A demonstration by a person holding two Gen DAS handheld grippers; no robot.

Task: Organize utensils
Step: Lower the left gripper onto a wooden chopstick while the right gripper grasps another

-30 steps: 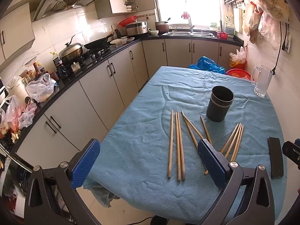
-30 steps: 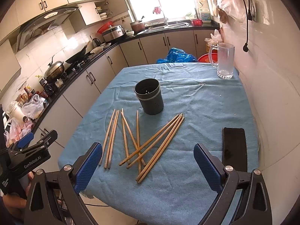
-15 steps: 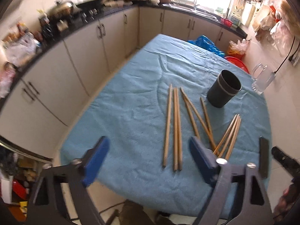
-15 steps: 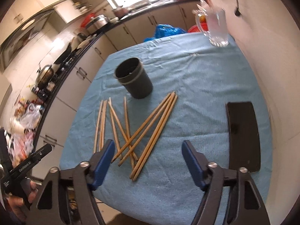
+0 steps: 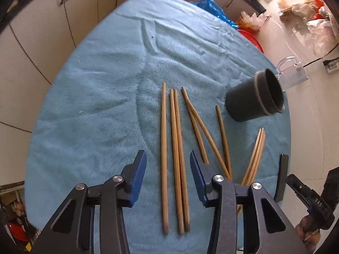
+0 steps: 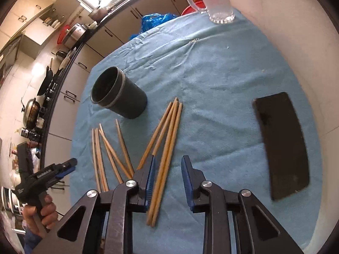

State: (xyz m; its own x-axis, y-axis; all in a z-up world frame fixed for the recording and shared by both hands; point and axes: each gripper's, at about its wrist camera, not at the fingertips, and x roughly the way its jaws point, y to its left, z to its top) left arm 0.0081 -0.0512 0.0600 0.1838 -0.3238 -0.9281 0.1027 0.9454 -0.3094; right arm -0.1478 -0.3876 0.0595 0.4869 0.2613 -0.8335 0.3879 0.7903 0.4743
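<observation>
The left gripper (image 5: pixel 168 180) is held open above the blue cloth (image 5: pixel 101 97), its blue pads (image 5: pixel 138 177) set either side of three chopsticks (image 5: pixel 175 158) lying side by side. The right gripper (image 6: pixel 168 182) is likewise open, with two chopsticks (image 6: pixel 167 154) of a fanned bunch lying between its fingers and nothing gripped. Beyond both, a dark cup (image 6: pixel 120 94) is seen upright on the cloth, with a black phone (image 6: pixel 281 144) to the right and a glass mug (image 6: pixel 214 2) near the far edge.
</observation>
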